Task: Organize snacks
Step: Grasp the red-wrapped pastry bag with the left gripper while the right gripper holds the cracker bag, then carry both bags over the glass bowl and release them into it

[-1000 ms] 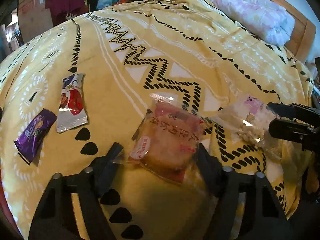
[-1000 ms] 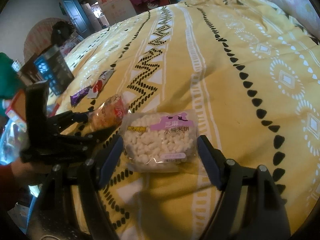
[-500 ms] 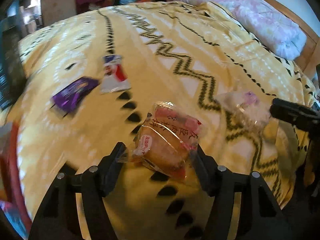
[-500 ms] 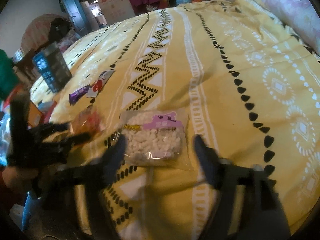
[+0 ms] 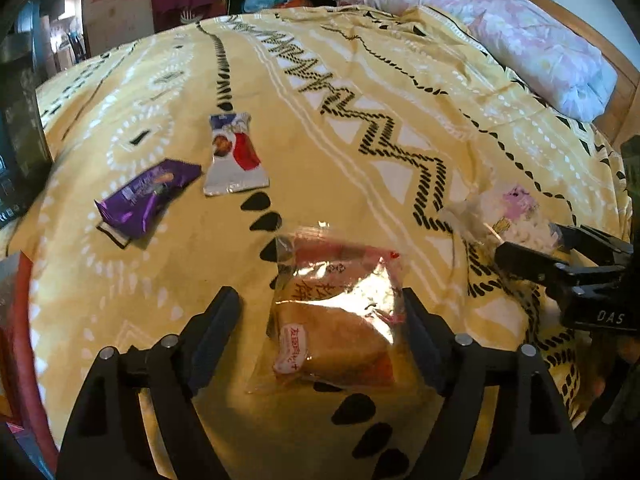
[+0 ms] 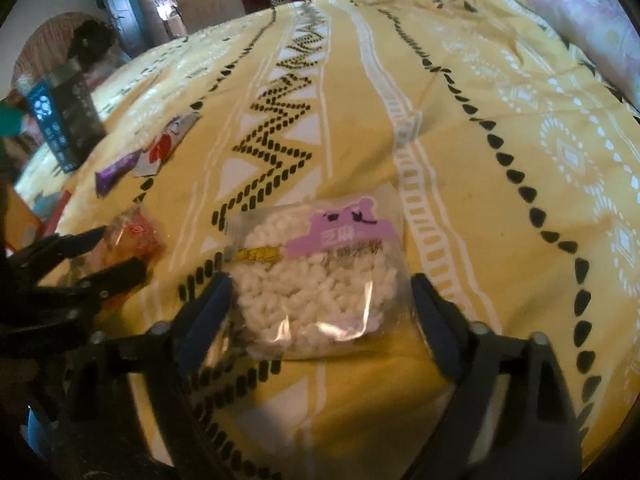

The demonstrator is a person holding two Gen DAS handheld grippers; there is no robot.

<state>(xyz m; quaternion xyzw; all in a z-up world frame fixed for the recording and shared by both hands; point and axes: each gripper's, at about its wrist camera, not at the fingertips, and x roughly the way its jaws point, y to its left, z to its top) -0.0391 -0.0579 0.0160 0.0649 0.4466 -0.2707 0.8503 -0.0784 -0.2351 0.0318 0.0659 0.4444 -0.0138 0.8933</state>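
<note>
A clear pastry packet (image 5: 340, 320) with a golden cake inside sits between the fingers of my left gripper (image 5: 318, 300), which is shut on it just above the yellow bedspread (image 5: 360, 80). The right wrist view shows the same packet (image 6: 134, 236) in that left gripper (image 6: 118, 252). A bag of white rice puffs (image 6: 320, 276) with a purple label lies on the bedspread between the fingers of my right gripper (image 6: 320, 280). Its jaws are closing, and the pads do not press the bag. A purple bar (image 5: 148, 196) and a red-and-white packet (image 5: 236, 156) lie further left.
A pink quilt (image 5: 540, 48) lies at the far right against the wooden bed frame. A dark patterned box (image 6: 64, 116) stands at the bed's left edge. Clothes and cardboard boxes fill the room beyond the bed's far end.
My left gripper has carried the pastry packet leftward, nearer the purple bar and red-and-white packet. The right gripper's jaws have widened off the rice-puff bag and sunk lower around it.
</note>
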